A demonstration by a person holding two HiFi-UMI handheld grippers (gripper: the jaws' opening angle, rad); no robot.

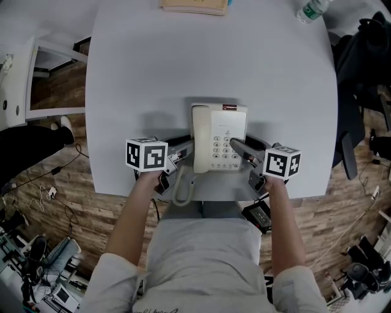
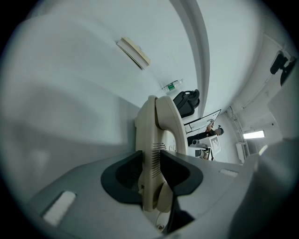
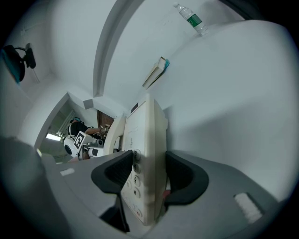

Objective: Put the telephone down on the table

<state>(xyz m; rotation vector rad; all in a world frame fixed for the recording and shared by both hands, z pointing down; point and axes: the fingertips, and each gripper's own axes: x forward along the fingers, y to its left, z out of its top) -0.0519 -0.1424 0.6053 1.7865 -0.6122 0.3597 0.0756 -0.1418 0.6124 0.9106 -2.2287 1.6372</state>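
A cream desk telephone (image 1: 219, 136) with its handset on the left side and a keypad sits over the near part of the white table (image 1: 153, 73). My left gripper (image 1: 182, 151) is shut on the telephone's left edge, under the handset (image 2: 159, 140). On the other side, my right gripper (image 1: 242, 149) is shut on the keypad edge (image 3: 145, 177). Its coiled cord (image 1: 181, 188) hangs past the table's front edge. Whether the base rests on the table or hovers just above it cannot be told.
A tan book (image 1: 195, 6) lies at the table's far edge, and a plastic water bottle (image 1: 311, 10) lies at the far right corner. A dark chair (image 1: 360, 73) stands right of the table. A small black device (image 1: 258, 214) sits below the front edge.
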